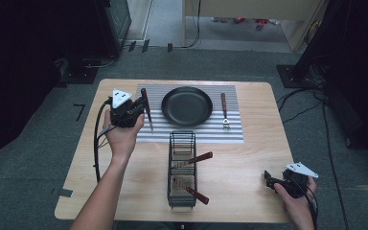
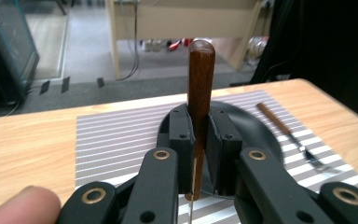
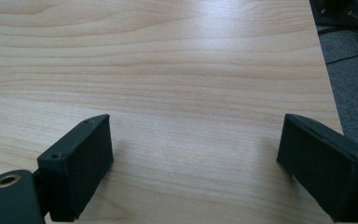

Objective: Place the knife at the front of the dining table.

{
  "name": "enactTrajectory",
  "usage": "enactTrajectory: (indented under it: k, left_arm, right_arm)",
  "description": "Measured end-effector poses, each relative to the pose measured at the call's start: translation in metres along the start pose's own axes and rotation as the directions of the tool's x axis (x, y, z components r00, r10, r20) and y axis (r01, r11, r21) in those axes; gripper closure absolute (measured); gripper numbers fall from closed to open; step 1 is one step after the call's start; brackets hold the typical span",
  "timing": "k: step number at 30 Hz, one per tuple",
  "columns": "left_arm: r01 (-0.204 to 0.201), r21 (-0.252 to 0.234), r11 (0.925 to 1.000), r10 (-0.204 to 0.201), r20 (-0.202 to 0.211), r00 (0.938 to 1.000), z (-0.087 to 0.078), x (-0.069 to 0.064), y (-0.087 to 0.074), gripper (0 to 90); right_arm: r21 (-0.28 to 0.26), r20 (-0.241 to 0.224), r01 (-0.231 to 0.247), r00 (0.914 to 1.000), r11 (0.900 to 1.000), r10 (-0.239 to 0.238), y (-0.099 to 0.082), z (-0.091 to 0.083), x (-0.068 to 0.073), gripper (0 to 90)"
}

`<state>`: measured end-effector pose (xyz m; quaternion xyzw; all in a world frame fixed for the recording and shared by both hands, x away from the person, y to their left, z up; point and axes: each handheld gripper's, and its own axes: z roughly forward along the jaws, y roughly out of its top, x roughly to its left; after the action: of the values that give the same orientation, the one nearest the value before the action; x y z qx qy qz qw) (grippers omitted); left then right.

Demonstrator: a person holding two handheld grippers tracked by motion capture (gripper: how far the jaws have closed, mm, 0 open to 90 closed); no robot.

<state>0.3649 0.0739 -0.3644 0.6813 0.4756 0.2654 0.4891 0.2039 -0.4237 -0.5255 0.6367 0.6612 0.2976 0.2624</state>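
1. Left gripper: black body; two flat rectangular black jaws with small screw holes; linkage arms with brass-coloured pivot rings.
2. Plate: pale grey, three-cornered, dark holes, on top of the left gripper.
3. Cable: black, trailing from the left gripper.
4. Right gripper: black block jaws, one brass-ringed pivot; a like grey plate on top.
5. Forearms: bare, no sleeves or gloves visible.

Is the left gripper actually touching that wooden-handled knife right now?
Touching. In the left gripper view, the left gripper has both black jaws pressed against the sides of the knife's brown handle, with no gap either side.
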Motion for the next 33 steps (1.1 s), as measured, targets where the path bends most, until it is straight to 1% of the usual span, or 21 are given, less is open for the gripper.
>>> enactTrajectory:
  k: [1,2,3,4,5,9,11,12,13,15,16,17,19,21,22,23,25,27,30,33]
  left_arm:
    - [-0.002,0.007,1.0,0.002,-0.008,1.0,0.003,0.001,0.0,82.7]
    - [0.0,0.026,0.9997,0.001,-0.021,0.9998,0.01,0.003,0.0,82.7]
    - [0.0,0.026,0.9997,0.001,-0.021,0.9998,0.01,0.003,0.0,82.7]
    - [0.01,0.04,0.9991,-0.009,-0.028,0.9996,0.017,0.006,0.001,82.7]
    - [0.01,0.04,0.9991,-0.009,-0.028,0.9996,0.017,0.006,0.001,82.7]
    - [0.022,0.069,0.9974,-0.019,-0.039,0.999,0.03,0.011,0.003,82.6]
    - [0.026,0.075,0.9969,-0.023,-0.041,0.9989,0.034,0.012,0.004,82.7]
    - [0.018,0.085,0.9962,-0.014,-0.048,0.9987,0.039,0.013,0.005,82.7]
    - [0.018,0.085,0.9962,-0.014,-0.048,0.9987,0.039,0.013,0.005,82.6]
    - [0.019,0.103,0.9945,-0.014,-0.056,0.9984,0.047,0.014,0.006,82.7]
    - [0.019,0.103,0.9945,-0.014,-0.056,0.9984,0.047,0.014,0.006,82.7]
    - [0.022,0.111,0.9936,-0.015,-0.064,0.9979,0.053,0.015,0.007,82.7]
    - [0.031,0.117,0.9927,-0.023,-0.069,0.9974,0.06,0.017,0.007,82.7]
    - [0.033,0.12,0.9922,-0.025,-0.071,0.9972,0.063,0.018,0.007,82.7]
    - [0.036,0.127,0.9912,-0.027,-0.076,0.9967,0.068,0.019,0.007,82.7]
    - [0.036,0.127,0.9912,-0.027,-0.076,0.9967,0.068,0.019,0.007,82.7]
    - [0.046,0.13,0.9905,-0.035,-0.086,0.9957,0.077,0.022,0.006,82.7]
    - [0.049,0.133,0.9899,-0.038,-0.088,0.9954,0.079,0.023,0.007,82.6]
    - [0.062,0.139,0.9884,-0.05,-0.092,0.9945,0.088,0.026,0.008,82.6]
    - [0.063,0.147,0.9871,-0.048,-0.104,0.9934,0.098,0.027,0.009,82.6]
  right_arm:
    - [0.0,0.0,0.0,1.0,1.0,0.0,0.0,0.0,0.0,9.7]
    - [0.0,0.0,0.0,1.0,1.0,0.0,0.0,0.0,0.0,9.7]
    - [0.0,0.0,0.0,1.0,1.0,0.0,0.0,0.0,0.0,9.7]
    - [0.0,-0.001,0.0,1.0,1.0,0.0,0.0,0.0,0.0,9.7]
    - [0.0,-0.001,0.0,1.0,1.0,0.0,0.0,0.0,0.0,9.7]
    - [0.0,-0.001,0.0,1.0,1.0,0.0,0.0,0.0,0.0,9.7]
    - [0.0,-0.001,0.0,1.0,1.0,0.0,0.0,0.0,0.0,9.7]
    - [0.0,-0.001,-0.001,1.0,1.0,0.001,0.0,0.0,0.0,9.7]
    - [0.0,-0.001,-0.001,1.0,1.0,0.001,0.0,0.0,0.0,9.7]
    - [-0.001,-0.002,-0.002,1.0,1.0,0.002,0.0,0.0,0.0,9.7]
    - [-0.001,-0.002,-0.002,1.0,1.0,0.002,0.0,0.0,0.0,9.7]
    - [-0.001,-0.002,-0.002,1.0,1.0,0.002,0.0,0.0,0.0,9.7]
    - [-0.001,-0.003,-0.003,1.0,1.0,0.003,0.0,0.0,0.0,9.7]
    - [-0.001,-0.003,-0.003,1.0,1.0,0.003,0.0,0.0,0.0,9.7]
    - [-0.001,-0.004,-0.004,1.0,1.0,0.004,0.0,0.0,0.0,9.7]
    - [-0.001,-0.004,-0.004,1.0,1.0,0.004,0.0,0.0,0.0,9.7]
    - [-0.001,-0.005,-0.005,1.0,1.0,0.005,0.0,0.0,-0.001,9.7]
    - [-0.003,-0.006,-0.004,1.0,1.0,0.004,0.0,0.0,-0.001,9.7]
    - [-0.003,-0.006,-0.004,1.0,1.0,0.004,0.0,0.0,-0.001,9.7]
    - [-0.001,-0.005,-0.005,1.0,1.0,0.005,0.0,0.0,0.0,9.7]
